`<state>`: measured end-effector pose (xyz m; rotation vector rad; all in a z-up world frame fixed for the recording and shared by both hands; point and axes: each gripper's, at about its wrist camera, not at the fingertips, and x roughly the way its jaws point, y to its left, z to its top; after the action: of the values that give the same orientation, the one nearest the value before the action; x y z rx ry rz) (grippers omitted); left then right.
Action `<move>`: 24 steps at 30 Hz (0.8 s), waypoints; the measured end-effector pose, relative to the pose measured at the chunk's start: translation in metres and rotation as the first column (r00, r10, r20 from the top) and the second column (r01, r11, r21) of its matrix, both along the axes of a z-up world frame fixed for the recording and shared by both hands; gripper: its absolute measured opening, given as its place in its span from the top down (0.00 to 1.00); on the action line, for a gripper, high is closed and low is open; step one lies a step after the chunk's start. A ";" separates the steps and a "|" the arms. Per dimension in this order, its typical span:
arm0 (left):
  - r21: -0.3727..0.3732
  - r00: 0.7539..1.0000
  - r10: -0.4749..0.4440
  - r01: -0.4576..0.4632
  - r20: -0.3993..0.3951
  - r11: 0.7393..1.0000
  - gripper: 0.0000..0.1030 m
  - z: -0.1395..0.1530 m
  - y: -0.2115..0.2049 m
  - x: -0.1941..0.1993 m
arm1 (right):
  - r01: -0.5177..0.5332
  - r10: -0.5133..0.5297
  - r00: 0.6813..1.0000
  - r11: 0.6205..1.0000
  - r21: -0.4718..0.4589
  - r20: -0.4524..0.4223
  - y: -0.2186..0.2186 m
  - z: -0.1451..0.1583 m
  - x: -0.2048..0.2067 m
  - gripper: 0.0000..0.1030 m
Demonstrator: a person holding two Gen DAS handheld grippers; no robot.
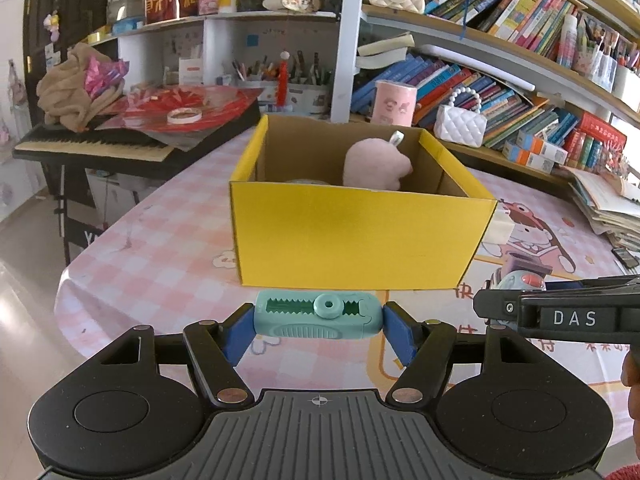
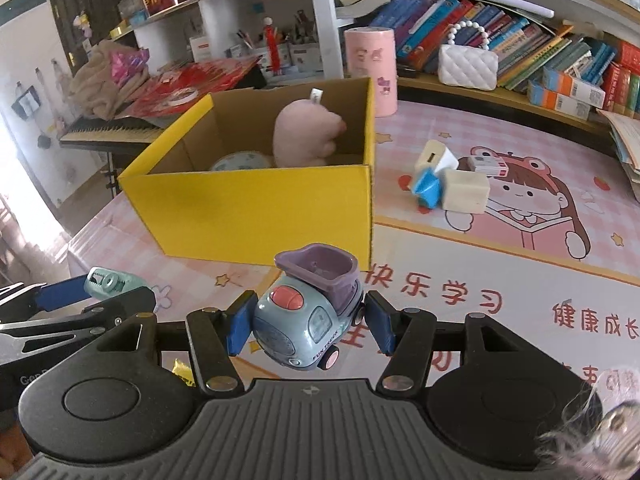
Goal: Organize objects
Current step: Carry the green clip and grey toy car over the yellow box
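Both grippers carry a toy in front of the yellow cardboard box (image 1: 352, 236).

The left gripper (image 1: 319, 330) is clamped on a mint-green tape dispenser (image 1: 318, 315); the right gripper (image 2: 306, 322) grasps a blue toy truck (image 2: 310, 320) with a purple tub. The box's near wall stands between each toy and the inside, where a pink plush (image 2: 306, 136) stands and a round patterned thing (image 2: 240, 161) is half hidden by the wall. Cream blocks (image 2: 464, 190) and a blue piece (image 2: 428, 188) lie on the pink mat (image 2: 520, 280) to the box's right.
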<state>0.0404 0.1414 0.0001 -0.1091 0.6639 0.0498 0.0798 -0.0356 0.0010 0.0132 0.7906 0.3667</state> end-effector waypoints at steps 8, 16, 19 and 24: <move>-0.019 1.000 0.013 -0.013 0.012 1.000 0.33 0.001 0.016 -0.008 | -0.022 0.022 1.000 1.000 -0.014 0.011 0.016 0.003 -0.010 0.45; -0.020 1.000 0.006 -0.006 0.030 1.000 0.33 0.003 0.023 -0.015 | -0.020 0.020 1.000 1.000 -0.017 0.014 0.020 0.004 -0.014 0.45; -0.018 0.999 -0.002 0.002 0.037 1.000 0.33 0.005 0.025 -0.017 | -0.012 0.012 1.000 1.000 -0.016 0.018 0.023 0.006 -0.018 0.45; -0.014 0.999 -0.020 0.020 0.043 1.000 0.33 0.006 0.027 -0.021 | 0.003 -0.002 1.000 1.000 -0.015 0.025 0.028 0.007 -0.026 0.45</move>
<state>0.0193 0.1687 0.0057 -0.1172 0.6222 0.0234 0.0534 -0.0071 0.0080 -0.0044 0.7683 0.3580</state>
